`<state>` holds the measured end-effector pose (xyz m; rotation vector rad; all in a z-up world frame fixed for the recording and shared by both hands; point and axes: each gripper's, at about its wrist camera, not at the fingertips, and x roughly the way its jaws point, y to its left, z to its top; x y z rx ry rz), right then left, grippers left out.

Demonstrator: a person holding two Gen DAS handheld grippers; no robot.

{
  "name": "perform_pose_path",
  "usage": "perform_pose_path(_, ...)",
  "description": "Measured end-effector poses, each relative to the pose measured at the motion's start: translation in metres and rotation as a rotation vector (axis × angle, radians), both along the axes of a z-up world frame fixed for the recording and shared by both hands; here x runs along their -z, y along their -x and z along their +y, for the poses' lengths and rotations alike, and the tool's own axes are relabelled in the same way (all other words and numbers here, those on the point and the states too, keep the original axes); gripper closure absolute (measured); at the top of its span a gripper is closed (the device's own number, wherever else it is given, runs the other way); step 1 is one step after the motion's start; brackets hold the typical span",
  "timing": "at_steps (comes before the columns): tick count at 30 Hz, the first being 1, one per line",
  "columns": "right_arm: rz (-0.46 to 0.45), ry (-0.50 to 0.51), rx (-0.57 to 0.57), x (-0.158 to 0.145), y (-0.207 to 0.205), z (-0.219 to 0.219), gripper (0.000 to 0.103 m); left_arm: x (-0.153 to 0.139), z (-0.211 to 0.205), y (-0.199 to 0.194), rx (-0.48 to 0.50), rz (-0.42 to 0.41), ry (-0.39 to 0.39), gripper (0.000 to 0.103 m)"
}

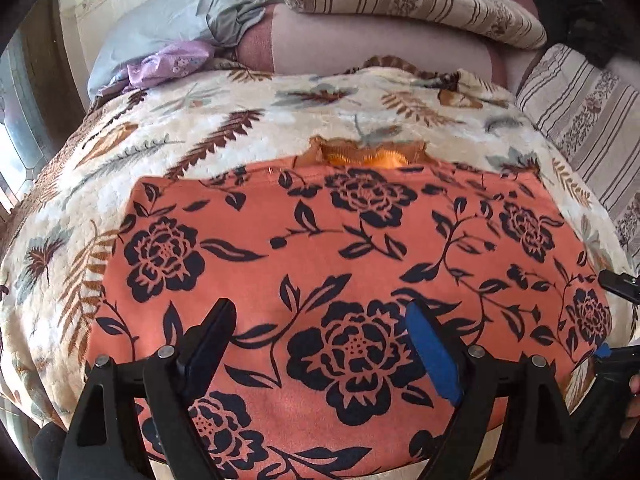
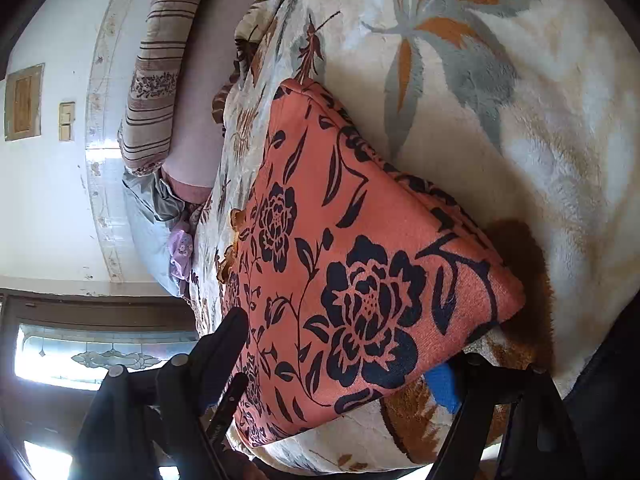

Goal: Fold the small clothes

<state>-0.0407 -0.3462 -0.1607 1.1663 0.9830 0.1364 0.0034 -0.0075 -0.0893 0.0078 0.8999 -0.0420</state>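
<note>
While spread wide, both tools (image 1: 320, 336) (image 2: 348, 364) straddle garment (image 1: 340, 264).

A bed carries everything, covered by a plush cream blanket (image 1: 240, 128) printed with brown, orange and grey leaves. Flat on the blanket lies a folded coral-orange garment with black rose print (image 1: 320, 248), an orange frilled edge peeking out at its far side. Beyond the blanket, at the head of the bed, lie a striped beige bolster pillow (image 1: 404, 0), a pale blue-grey pillow (image 1: 160, 24) and a small crumpled lilac cloth (image 1: 168, 64).
</note>
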Motion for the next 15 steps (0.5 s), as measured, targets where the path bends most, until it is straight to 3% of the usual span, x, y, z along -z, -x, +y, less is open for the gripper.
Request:
perform_pose_path(2, -0.001, 0.021, -0.007, -0.003, -0.003, 0.002, 0.019, 0.007, 0.000, -0.004, 0.006, 0.011, -0.008, 0.016)
perform_pose_path(4, 0.005, 0.031, -0.006, -0.002, -0.006, 0.004, 0.019, 0.036, -0.003, -0.015, 0.014, 0.121, -0.043, 0.015)
perform_pose_path(6, 0.006, 0.033, 0.003, 0.000, -0.007, 0.004, 0.019, 0.032, -0.004, -0.009, 0.021, 0.051, -0.065, 0.013)
perform_pose_path(7, 0.009, 0.030, 0.009, 0.000, -0.007, 0.004, 0.019, 0.028, -0.005, -0.008, 0.021, 0.064, -0.070, 0.013)
perform_pose_path(11, 0.012, 0.052, 0.001, -0.003, -0.011, 0.004, 0.019, 0.010, -0.002, 0.001, 0.010, -0.012, -0.027, 0.013)
perform_pose_path(14, -0.019, 0.100, -0.020, -0.012, -0.015, 0.006, 0.021, 0.034, -0.005, -0.008, 0.029, 0.093, -0.040, 0.011)
perform_pose_path(15, -0.017, 0.117, -0.025, -0.012, -0.016, 0.007, 0.021, 0.034, -0.005, -0.005, 0.032, 0.043, -0.054, 0.009)
